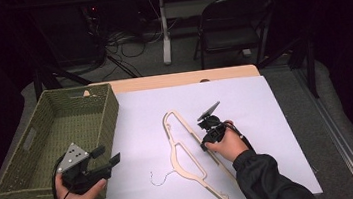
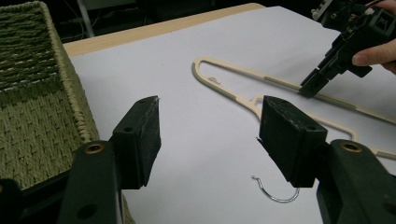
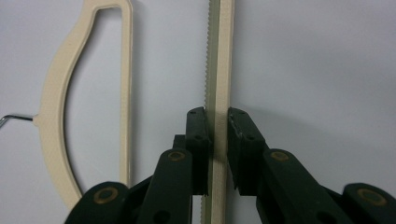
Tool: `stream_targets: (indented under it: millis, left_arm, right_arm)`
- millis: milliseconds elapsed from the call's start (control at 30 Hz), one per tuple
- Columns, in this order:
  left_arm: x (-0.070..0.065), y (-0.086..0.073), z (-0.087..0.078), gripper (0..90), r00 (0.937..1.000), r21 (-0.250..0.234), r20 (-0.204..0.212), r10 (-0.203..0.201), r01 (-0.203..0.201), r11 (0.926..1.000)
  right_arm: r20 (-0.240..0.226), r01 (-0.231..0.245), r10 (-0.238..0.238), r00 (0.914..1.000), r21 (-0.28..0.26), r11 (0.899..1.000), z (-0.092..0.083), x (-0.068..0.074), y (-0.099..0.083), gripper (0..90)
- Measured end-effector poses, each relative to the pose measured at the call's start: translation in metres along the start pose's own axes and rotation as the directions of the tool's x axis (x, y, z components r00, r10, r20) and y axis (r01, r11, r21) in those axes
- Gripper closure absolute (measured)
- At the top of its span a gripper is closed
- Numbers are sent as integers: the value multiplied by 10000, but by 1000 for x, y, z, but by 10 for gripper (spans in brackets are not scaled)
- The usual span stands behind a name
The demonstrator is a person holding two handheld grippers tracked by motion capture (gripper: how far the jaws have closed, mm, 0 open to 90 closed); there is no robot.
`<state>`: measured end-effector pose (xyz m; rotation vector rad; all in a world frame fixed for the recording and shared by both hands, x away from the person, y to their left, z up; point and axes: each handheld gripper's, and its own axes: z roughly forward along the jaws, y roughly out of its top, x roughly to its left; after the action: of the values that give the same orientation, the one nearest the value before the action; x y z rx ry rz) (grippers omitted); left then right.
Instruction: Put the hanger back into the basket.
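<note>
A cream plastic hanger (image 1: 171, 153) lies flat on the white paper sheet (image 1: 252, 116), its wire hook (image 1: 158, 180) pointing toward the near left. My right gripper (image 1: 203, 146) points down at the hanger's long straight bar. In the right gripper view the jaws (image 3: 217, 114) are shut on that toothed bar (image 3: 219, 56), pads pressed to both sides. My left gripper (image 1: 109, 154) hovers beside the basket's near right corner. It stands open (image 2: 211, 105) with nothing between its fingers, and looks across at the hanger (image 2: 233, 95), the hook (image 2: 275, 196) and the right gripper (image 2: 308, 91).
A green woven basket (image 1: 109, 120) with nothing in it sits at the table's left. The paper covers most of a wooden tabletop (image 1: 172, 80). Beyond the table stand a folding chair (image 1: 231, 23) and another table's leg, with cables on the floor.
</note>
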<state>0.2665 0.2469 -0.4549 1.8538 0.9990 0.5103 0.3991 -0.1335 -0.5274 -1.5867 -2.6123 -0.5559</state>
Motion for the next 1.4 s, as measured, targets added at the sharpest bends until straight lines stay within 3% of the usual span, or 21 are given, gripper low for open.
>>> stream_targets:
  millis: [100, 200, 233, 267, 300, 333, 433, 667, 700, 867, 933, 1067, 1167, 1300, 1333, 1400]
  left_arm:
    - [1, 0, -1, 383, 10000, -8, -28, -17, 17, 10000]
    - [1, 0, -1, 383, 10000, -9, -32, -20, 20, 10000]
    - [1, 0, -1, 383, 10000, -8, -35, -23, 23, 10000]
    - [1, 0, -1, 383, 10000, -8, -35, -23, 23, 10000]
    - [2, 0, -1, 383, 10000, -7, -42, -26, 26, 10000]
    - [2, 0, -1, 383, 10000, -8, -46, -24, 24, 10000]
    - [2, 0, -2, 383, 10000, -70, -74, -49, 49, 10000]
    - [3, 1, -4, 383, 9999, -100, -116, -69, 68, 9999]
    - [4, 1, -4, 383, 9999, -106, -128, -65, 64, 9999]
    - [3, 1, -4, 383, 9999, -93, -111, -68, 67, 9999]
    - [2, 0, -3, 383, 9999, -92, -99, -58, 58, 9999]
    - [2, 1, -3, 383, 10000, -69, -64, -12, 11, 10000]
    - [1, 1, -3, 383, 10000, -45, -47, -4, 4, 10000]
    - [-1, 1, -1, 384, 10000, -53, 7, 11, -11, 10000]
    - [-2, 1, -1, 384, 10000, -37, 17, 40, -40, 10000]
    - [-4, 1, 0, 384, 9999, -21, 59, 86, -86, 10000]
  right_arm:
    - [207, 146, -151, 9997, 244, 9996, 0, 2, 1, 792]
    - [437, 181, -173, 9989, -186, 9997, 4, 7, 0, 788]
    - [580, 369, -388, 9976, 339, 9987, 1, 8, 2, 786]
    - [580, 369, -388, 9976, 339, 9987, 1, 8, 2, 786]
    - [967, 520, -625, 9934, 1071, 9929, -4, 10, 5, 783]
    - [884, 535, -573, 9944, 453, 9975, 2, 12, 3, 778]
    - [1273, 709, -749, 9890, 357, 9968, 5, 16, 2, 770]
    - [1555, 824, -901, 9837, 552, 9951, 7, 24, 4, 698]
    - [1719, 915, -1053, 9795, 868, 9920, 6, 25, 6, 692]
    - [1771, 839, -990, 9792, 911, 9923, 7, 26, 8, 723]
    - [1823, 794, -966, 9785, 993, 9919, 7, 25, 9, 778]
    - [1518, 507, -643, 9863, 917, 9945, 6, 20, 9, 792]
    - [1421, 598, -721, 9872, 888, 9943, 4, 17, 9, 794]
    - [1307, 667, -719, 9888, 438, 9968, -1, 16, 7, 796]
    - [1023, 678, -695, 9923, 208, 9975, -5, 15, 5, 796]
    - [947, 647, -648, 9934, 38, 9979, -7, 15, 5, 796]
